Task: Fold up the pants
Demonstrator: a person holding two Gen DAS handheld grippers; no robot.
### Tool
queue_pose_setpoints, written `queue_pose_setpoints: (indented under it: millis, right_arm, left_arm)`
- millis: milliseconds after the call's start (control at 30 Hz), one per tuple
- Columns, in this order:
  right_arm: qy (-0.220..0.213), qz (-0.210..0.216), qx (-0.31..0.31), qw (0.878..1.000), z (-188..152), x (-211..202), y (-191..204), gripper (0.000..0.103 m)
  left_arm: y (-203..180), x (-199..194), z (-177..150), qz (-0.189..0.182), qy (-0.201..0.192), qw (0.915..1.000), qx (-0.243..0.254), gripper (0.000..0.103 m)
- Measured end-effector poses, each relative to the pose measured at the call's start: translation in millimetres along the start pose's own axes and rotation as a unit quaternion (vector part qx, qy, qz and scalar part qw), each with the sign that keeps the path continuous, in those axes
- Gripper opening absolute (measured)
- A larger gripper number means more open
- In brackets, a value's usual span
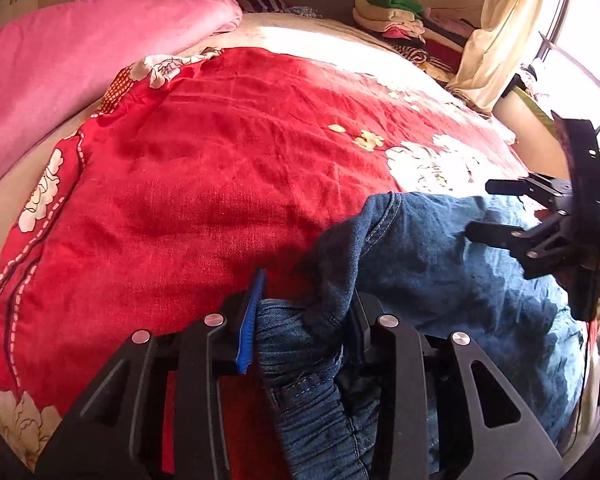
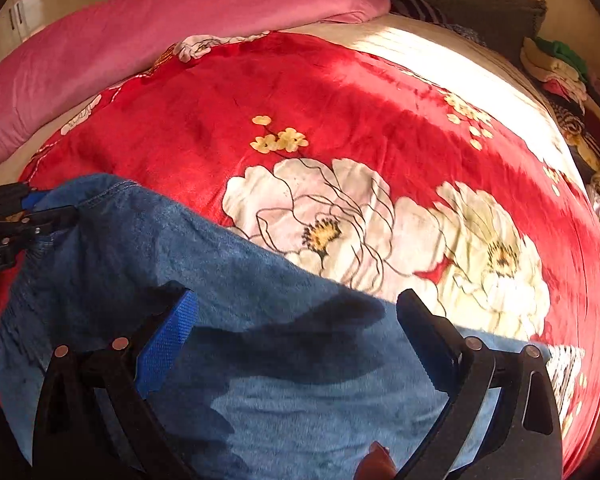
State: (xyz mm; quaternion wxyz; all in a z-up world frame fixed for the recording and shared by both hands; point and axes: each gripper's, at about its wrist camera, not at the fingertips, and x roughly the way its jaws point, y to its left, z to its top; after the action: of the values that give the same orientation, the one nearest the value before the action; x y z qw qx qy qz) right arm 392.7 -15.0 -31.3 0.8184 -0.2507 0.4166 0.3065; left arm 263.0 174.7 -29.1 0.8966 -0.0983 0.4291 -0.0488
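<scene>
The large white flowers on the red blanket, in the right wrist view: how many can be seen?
2. One large white flower is at the middle of the red blanket, just beyond the jeans; the other is to its right. The jeans may hide more.

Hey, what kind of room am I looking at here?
Most likely a bedroom. A red floral blanket covers a bed, a pink quilt lies bunched at its far side, and folded clothes are stacked by a curtained window. Blue jeans lie on the blanket.
</scene>
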Motion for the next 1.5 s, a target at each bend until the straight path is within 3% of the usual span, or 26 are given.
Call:
queue_pose_setpoints:
  millis: [100,133,167,267,333,367,700,933,1233,1333,1500]
  right_arm:
    - [0.011,0.016,-0.033,0.999,11.0,16.4,6.9,0.096]
    - [0.017,0.026,-0.043,0.999,12.7,21.2,9.9,0.084]
    - [0.024,0.051,-0.046,0.997,12.7,23.8,12.4,0.06]
    - [0.007,0.076,-0.051,0.996,6.2,12.6,19.7,0.025]
    - [-0.006,0.083,-0.041,0.996,-1.3,0.0,19.0,0.01]
    - [-0.013,0.088,-0.032,0.995,-6.0,-7.5,17.1,0.007]
    - [-0.092,0.104,0.024,0.99,-59.6,-101.1,23.0,0.006]
    - [-0.113,0.12,0.041,0.985,-112.9,-146.9,49.4,0.006]
    - [-0.097,0.137,0.046,0.985,-187.6,-162.9,94.1,0.006]
    - [-0.085,0.135,0.042,0.986,-207.9,-160.6,108.9,0.006]
    - [-0.059,0.14,0.049,0.987,-235.2,-142.8,130.4,0.007]
  left_arm:
    - [-5.0,-10.9,-1.8,-0.008,-0.009,0.9999,0.009,0.027]
    - [-6.8,-14.7,-2.2,-0.01,-0.012,0.9998,0.011,0.027]
    - [-7.7,-17.0,-2.7,-0.015,-0.011,0.9997,0.013,0.027]
    - [-16.4,-23.9,-5.2,-0.01,-0.014,0.9995,0.027,0.027]
    - [-21.0,-28.1,-6.2,-0.003,-0.019,0.9992,0.035,0.027]
    - [-23.2,-31.5,-6.9,-0.003,-0.024,0.9991,0.036,0.027]
    - [-39.0,-62.5,-22.5,0.003,-0.049,0.9979,0.041,0.027]
    - [-52.6,-95.8,-53.0,-0.017,-0.06,0.9965,0.056,0.027]
    - [-74.0,-124.7,-119.9,-0.011,-0.045,0.9941,0.098,0.029]
    - [-76.0,-121.8,-142.4,0.002,-0.032,0.9938,0.106,0.036]
    - [-70.1,-118.5,-159.5,0.003,-0.015,0.9965,0.082,0.042]
